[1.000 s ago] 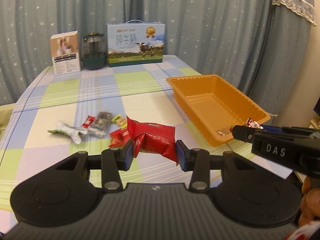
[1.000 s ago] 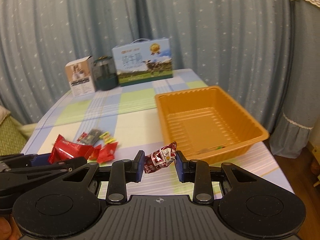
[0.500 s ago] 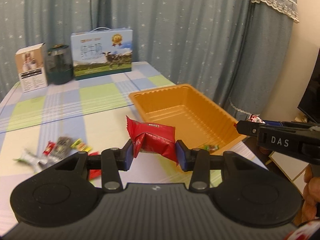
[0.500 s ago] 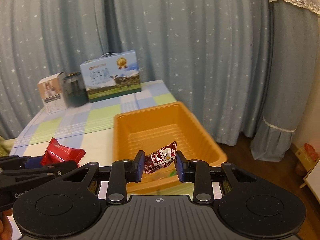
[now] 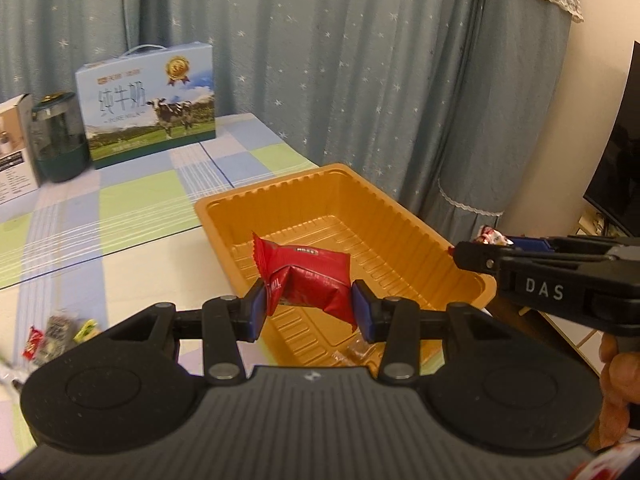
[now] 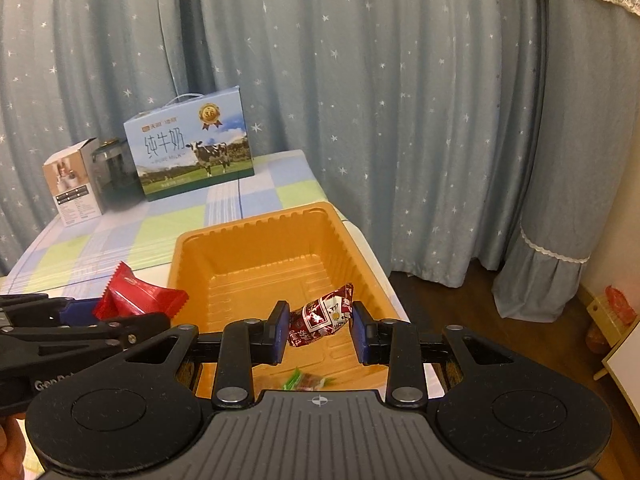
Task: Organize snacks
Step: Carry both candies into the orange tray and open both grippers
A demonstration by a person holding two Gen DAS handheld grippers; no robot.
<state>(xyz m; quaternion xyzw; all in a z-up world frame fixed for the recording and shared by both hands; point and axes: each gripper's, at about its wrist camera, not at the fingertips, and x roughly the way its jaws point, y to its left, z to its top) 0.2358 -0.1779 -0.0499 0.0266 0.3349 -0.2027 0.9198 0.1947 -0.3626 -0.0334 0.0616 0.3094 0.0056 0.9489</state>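
Since both grippers are loaded over the orange tray (image 6: 256, 236) at the table's right edge, the risk is mostly in the drop: the left gripper (image 5: 308, 310) is clamped on a puffy red snack packet (image 5: 308, 276) near the tray's near-left rim, so it could bounce out, and the right gripper (image 6: 318, 332) pinches a small dark-red candy (image 6: 320, 316) by the tray's near end. Readable: "DAS" on the right gripper's arm, "PURE MILK" on the milk box (image 5: 148, 104) at the far edge.
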